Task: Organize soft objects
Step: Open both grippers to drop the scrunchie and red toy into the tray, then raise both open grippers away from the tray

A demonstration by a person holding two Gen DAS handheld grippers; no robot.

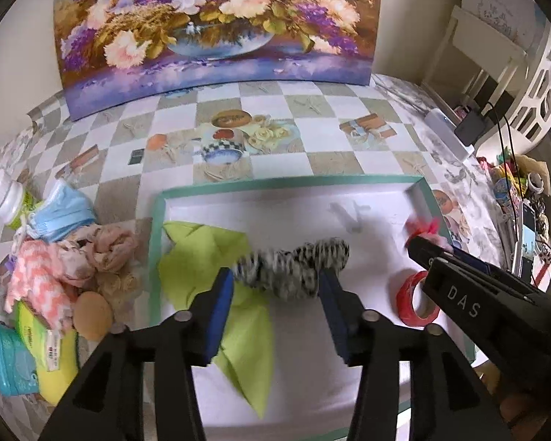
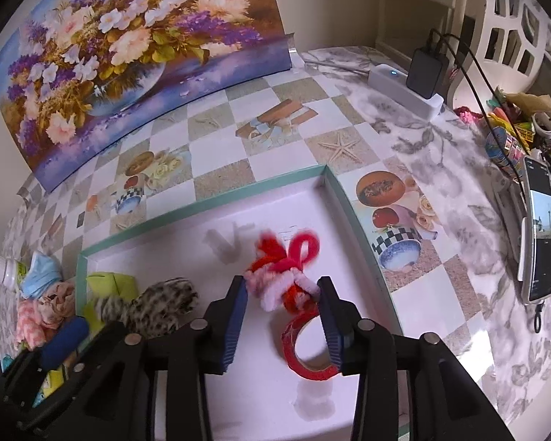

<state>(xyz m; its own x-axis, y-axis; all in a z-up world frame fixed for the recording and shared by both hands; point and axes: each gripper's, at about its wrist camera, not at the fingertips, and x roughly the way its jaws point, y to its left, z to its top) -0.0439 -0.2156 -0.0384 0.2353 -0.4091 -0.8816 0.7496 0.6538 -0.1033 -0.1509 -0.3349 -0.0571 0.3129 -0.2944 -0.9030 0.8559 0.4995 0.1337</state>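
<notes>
**Q:** Inside the shallow box (image 1: 158, 257) with the green rim, which items are already placed?

**A:** A lime-green cloth (image 1: 202, 257) lies at its left side, a black-and-white mottled scrunchie (image 1: 294, 272) sits partly over the cloth, a red-and-pink pipe-cleaner bundle (image 2: 283, 275) lies toward the right, and a roll of red tape (image 2: 308, 345) rests just in front of that bundle.

**Q:** How do the two claws stand?

**A:** The left gripper (image 1: 275, 294) hangs over the scrunchie with its jaws parted; the scrunchie lies between them, and the blue pads do not appear to press on it. The right gripper (image 2: 283, 305) is likewise parted around the pipe-cleaner bundle; the bundle's fuzzy edges reach the pads, but it looks released rather than clamped.

**Q:** What remains outside the box?

**A:** On the checked tablecloth (image 1: 312, 110) left of the box lies a heap: a blue face mask (image 1: 66, 213), a beige crumpled fabric (image 1: 110, 253), a pink zigzag cloth (image 1: 36, 279), a tan sponge (image 1: 92, 316), packets and a white bottle (image 1: 3, 194).

**Q:** Progress, then?

**A:** Judged roughly midway: several soft items are in, several are not yet moved.
</notes>
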